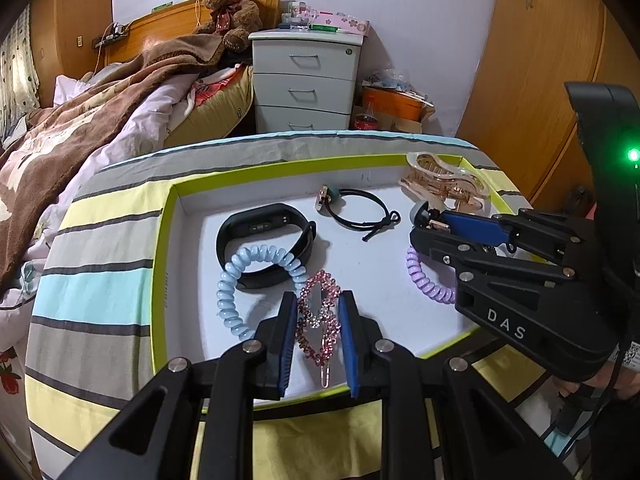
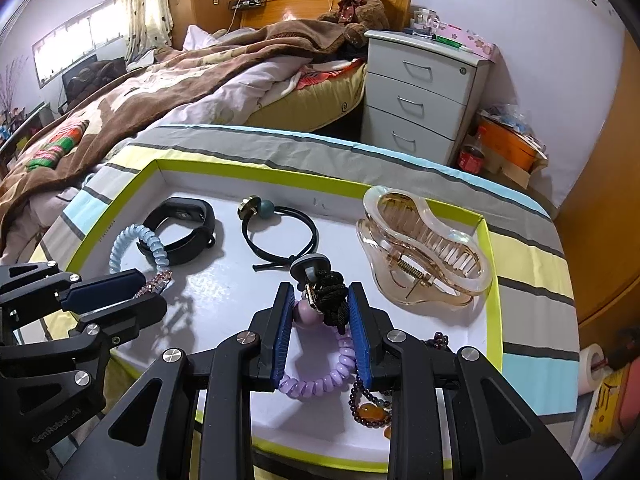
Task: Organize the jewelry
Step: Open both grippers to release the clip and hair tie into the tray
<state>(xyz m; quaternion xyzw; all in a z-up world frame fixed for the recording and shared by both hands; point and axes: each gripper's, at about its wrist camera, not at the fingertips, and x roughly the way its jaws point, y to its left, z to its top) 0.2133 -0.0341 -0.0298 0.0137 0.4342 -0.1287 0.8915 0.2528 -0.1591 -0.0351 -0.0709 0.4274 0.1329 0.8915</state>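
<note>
Both tools are black linkage frames with silver screw heads and ribbed blue finger pads [image 1: 289,344]. The right tool [image 1: 434,228] bears white "DAS" lettering and a green light; the left tool [image 2: 150,292] reads "GenRobot.AI".

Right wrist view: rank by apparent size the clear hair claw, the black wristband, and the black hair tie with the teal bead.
1. Clear hair claw, clearly largest, though also nearest the camera.
2. Black hair tie and black wristband look about alike; the wristband sits farther back and is partly hidden by the blue coil tie, so I won't rank them.
</note>
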